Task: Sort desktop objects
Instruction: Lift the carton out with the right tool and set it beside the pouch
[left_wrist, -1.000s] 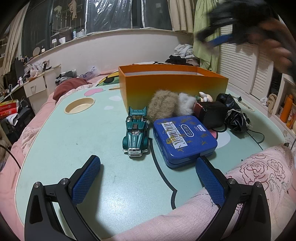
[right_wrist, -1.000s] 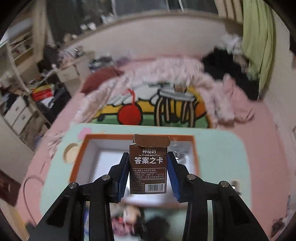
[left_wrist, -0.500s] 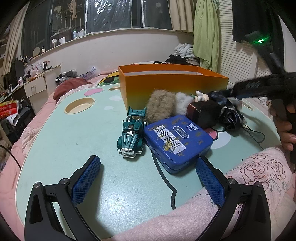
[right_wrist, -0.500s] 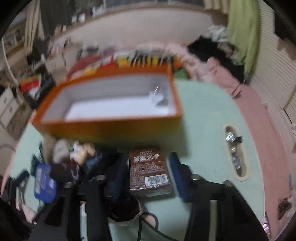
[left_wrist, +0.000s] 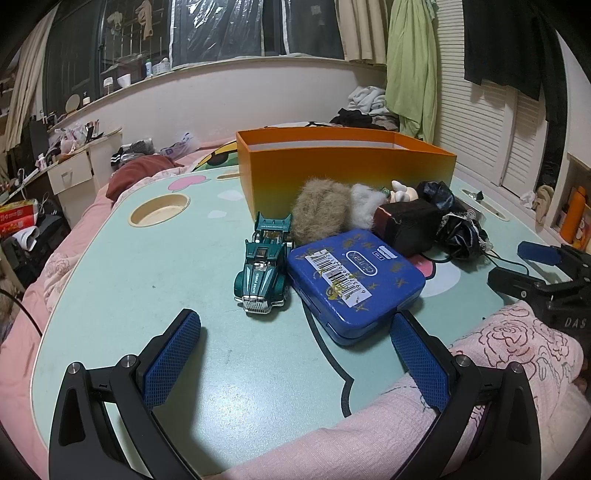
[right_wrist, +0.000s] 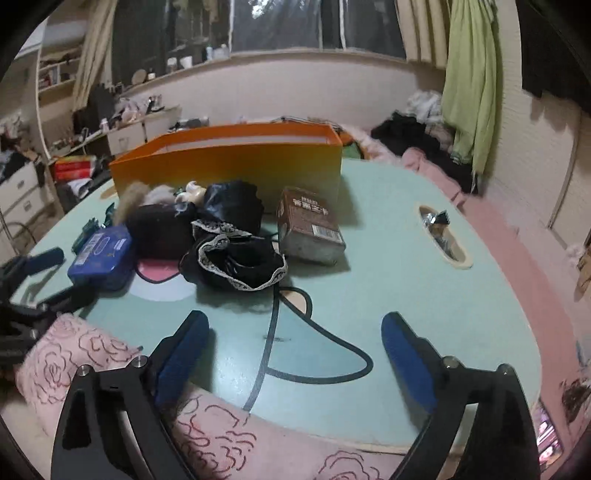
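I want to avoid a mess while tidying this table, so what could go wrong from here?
1. The black lace-trimmed cloth has a thin cord trailing beside the brown card box; grabbing either may drag the other.
2. The green toy car touches the blue tin; lifting the tin could set it rolling.
3. The right gripper, its jaws opening and empty, hangs low over the table by the pink blanket, which might snag.

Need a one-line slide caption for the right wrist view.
Right gripper opening, empty, above the table; brown card box lies beside the orange box.
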